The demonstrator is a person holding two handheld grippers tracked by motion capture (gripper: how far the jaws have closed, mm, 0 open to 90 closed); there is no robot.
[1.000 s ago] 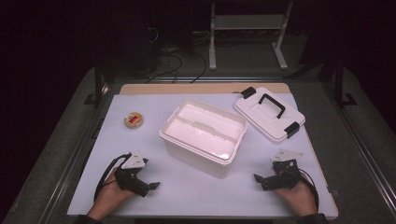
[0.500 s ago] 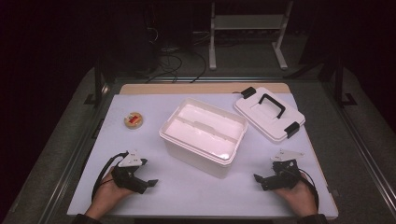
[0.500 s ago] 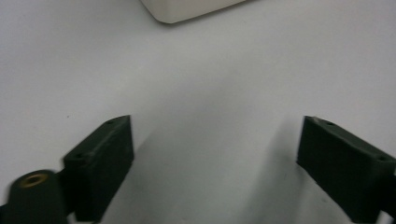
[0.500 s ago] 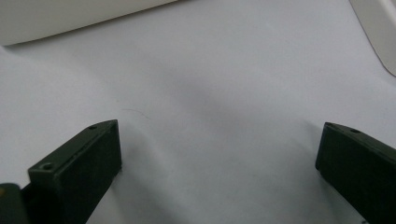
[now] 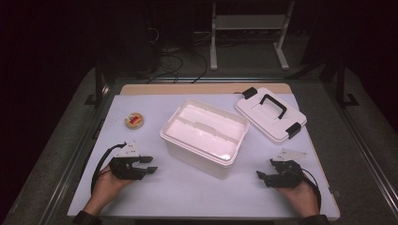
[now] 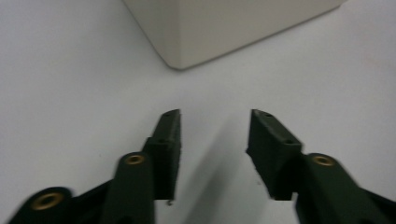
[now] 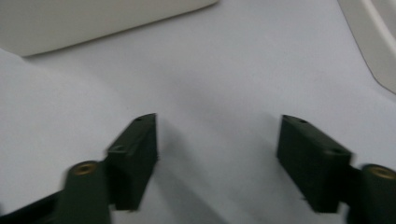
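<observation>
A white open plastic box point(image 5: 204, 136) stands mid-table on the white mat point(image 5: 187, 197). Its lid point(image 5: 271, 112), with a black handle and black clips, lies flat at the back right. My left gripper point(image 5: 151, 165) hovers at the front left and points right toward the box. Its jaws have just been closing, with nothing between them. In the left gripper view the left gripper point(image 6: 215, 116) is open over bare mat, with a box corner point(image 6: 210, 28) ahead. My right gripper point(image 5: 261, 177) rests at the front right and points left. The right gripper point(image 7: 219, 119) has also just been closing on nothing, and its jaws stand apart.
A small round dish point(image 5: 134, 120) with something red in it sits on the mat at the back left. A wooden strip point(image 5: 202, 88) borders the mat's far edge. In the right gripper view the box wall point(image 7: 93, 18) lies ahead and the lid's edge point(image 7: 373, 37) at the right.
The left hand has lifted its gripper a little, and its jaws stand closer together. The right gripper's jaws have narrowed too, while that hand has stayed in place.
</observation>
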